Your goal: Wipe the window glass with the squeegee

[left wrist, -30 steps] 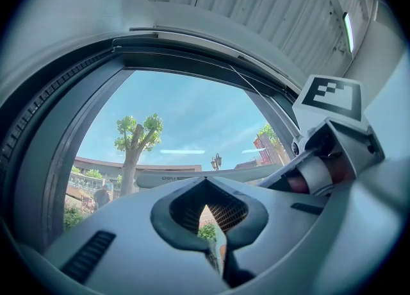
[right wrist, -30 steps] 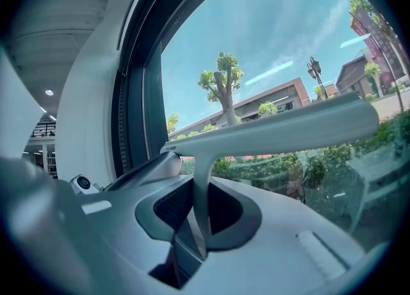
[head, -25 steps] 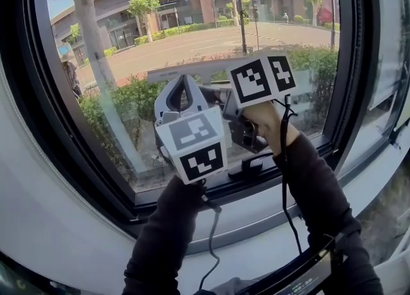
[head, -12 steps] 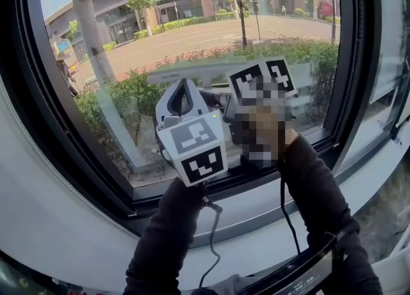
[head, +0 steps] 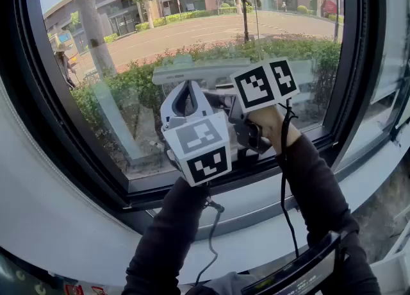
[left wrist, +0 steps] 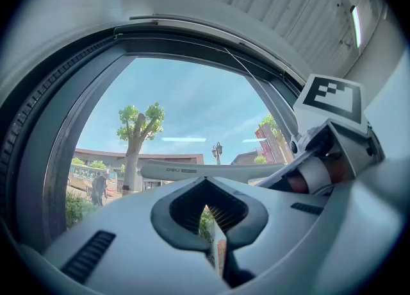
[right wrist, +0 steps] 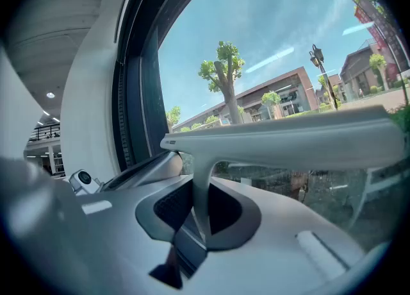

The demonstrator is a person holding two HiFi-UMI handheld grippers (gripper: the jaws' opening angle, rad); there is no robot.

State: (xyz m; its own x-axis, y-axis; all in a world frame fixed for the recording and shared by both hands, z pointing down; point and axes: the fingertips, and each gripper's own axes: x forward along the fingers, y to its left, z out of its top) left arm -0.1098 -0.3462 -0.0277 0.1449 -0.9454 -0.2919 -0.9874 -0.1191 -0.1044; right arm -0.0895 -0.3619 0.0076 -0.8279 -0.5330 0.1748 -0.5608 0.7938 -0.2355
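A pale grey squeegee (head: 198,69) lies level with its blade against the window glass (head: 128,43), low in the pane. My right gripper (head: 221,101) is shut on its handle; in the right gripper view the handle (right wrist: 202,197) runs down between the jaws (right wrist: 198,213) and the blade (right wrist: 288,140) spans the picture. My left gripper (head: 184,88) sits just left of the right one and below the blade, with its jaws closed (left wrist: 208,223) and nothing held. The left gripper view shows the blade (left wrist: 211,172) ahead and the right gripper (left wrist: 327,152) beside it.
A black window frame (head: 160,185) borders the glass, with a white sill (head: 256,204) below it. A vertical black frame post (head: 355,63) stands to the right. Cables (head: 211,236) hang from both grippers. Outside are a tree (head: 90,24), hedges and a person (head: 64,63).
Both grippers and the squeegee have slid a little down the glass toward the lower frame. The grip on the handle looks the same.
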